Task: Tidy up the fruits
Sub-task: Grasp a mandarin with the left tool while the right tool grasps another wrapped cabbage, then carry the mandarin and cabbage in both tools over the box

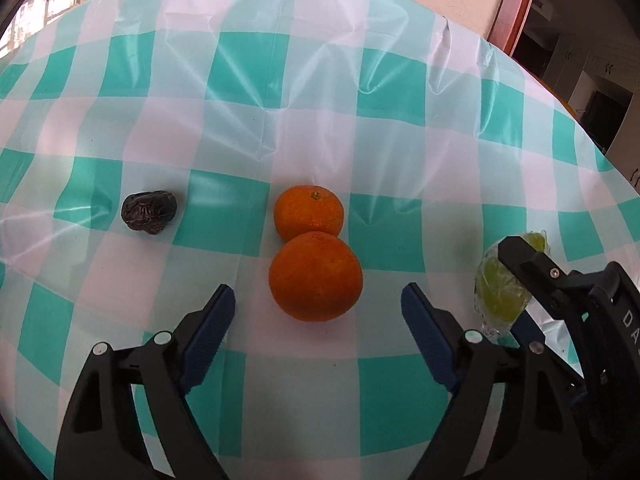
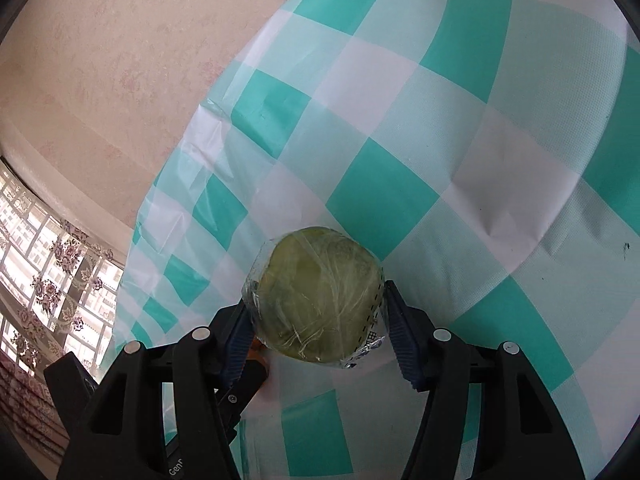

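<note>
From my left gripper (image 1: pixel 318 304) I look down on the table (image 1: pixel 280 80), covered in a teal and white checked cloth. Its jaws stand spread, with nothing pinched: the near orange (image 1: pixel 316 276) sits just ahead of the blue pads (image 1: pixel 212 328), at about 12 o'clock from the tips, and neither pad touches it. The far orange (image 1: pixel 309 212) lies directly behind it at 12 o'clock, the two touching. A dark wrinkled fruit (image 1: pixel 149 212) rests alone on the cloth at about 10 o'clock from the oranges, well apart from them.

Out at 3 o'clock in the same view I see the green fruit (image 1: pixel 500 288) in clear plastic wrap, with one black finger of my right gripper across its far side.

Through the right gripper (image 2: pixel 318 316) the picture is clearer. Its jaws are pinching that green fruit (image 2: pixel 318 292), one pad pressed on each flank, at 9 o'clock and 3 o'clock of the fruit. The wrap is crinkled and carries a printed label at about 4 o'clock. The view is rolled, so the table (image 2: pixel 440 100) slants across the frame, with a pink wall (image 2: pixel 100 80) and a window (image 2: pixel 40 248) at 9 o'clock. I cannot tell whether the fruit rests on the cloth or hangs above it
</note>
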